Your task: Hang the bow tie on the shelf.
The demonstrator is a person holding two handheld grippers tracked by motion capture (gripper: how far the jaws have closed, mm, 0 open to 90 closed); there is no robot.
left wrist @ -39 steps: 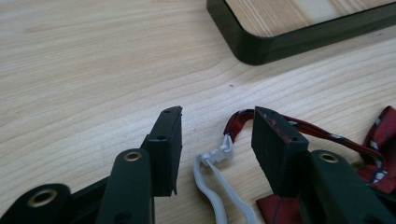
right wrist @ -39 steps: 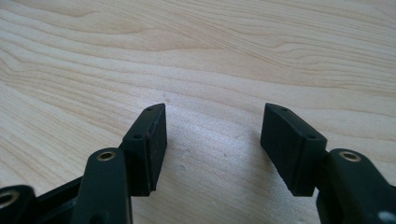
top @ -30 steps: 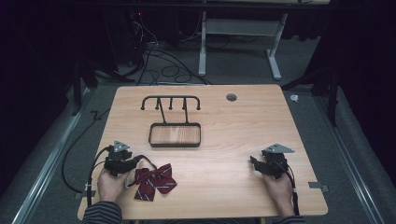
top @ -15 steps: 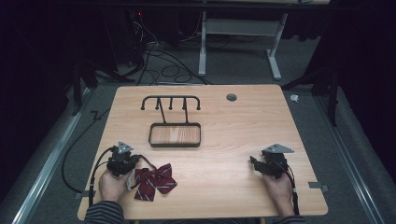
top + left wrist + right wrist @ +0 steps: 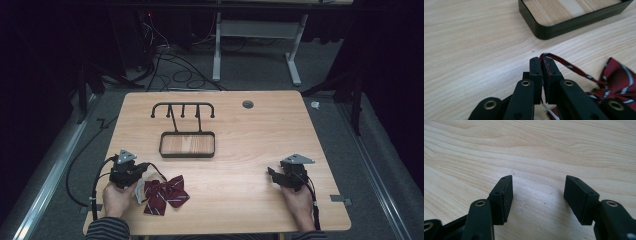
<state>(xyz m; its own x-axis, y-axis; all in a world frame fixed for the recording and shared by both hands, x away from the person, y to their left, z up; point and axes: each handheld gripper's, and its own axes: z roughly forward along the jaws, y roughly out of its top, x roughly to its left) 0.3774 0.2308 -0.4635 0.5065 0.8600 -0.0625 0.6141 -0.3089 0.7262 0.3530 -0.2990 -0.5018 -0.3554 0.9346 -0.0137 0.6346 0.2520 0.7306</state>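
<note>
Little has moved since a second ago: both grippers stay near the light wooden table's front edge.
Left gripper is clamped on the strap of the dark red striped bow tie, just front-left of the black-rimmed wooden tray rack. Right gripper gapes wide, holding nothing, over bare wood far right of the rack.

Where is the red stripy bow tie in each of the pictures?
High view: the bow tie lies near the table's front edge, beside the left gripper.
Left gripper view: it sits at the lower right, and its thin strap runs up between the shut jaws.
Right gripper view: I can't find it among the open jaws and bare wood.
Shared landmark: the black tray.
</note>
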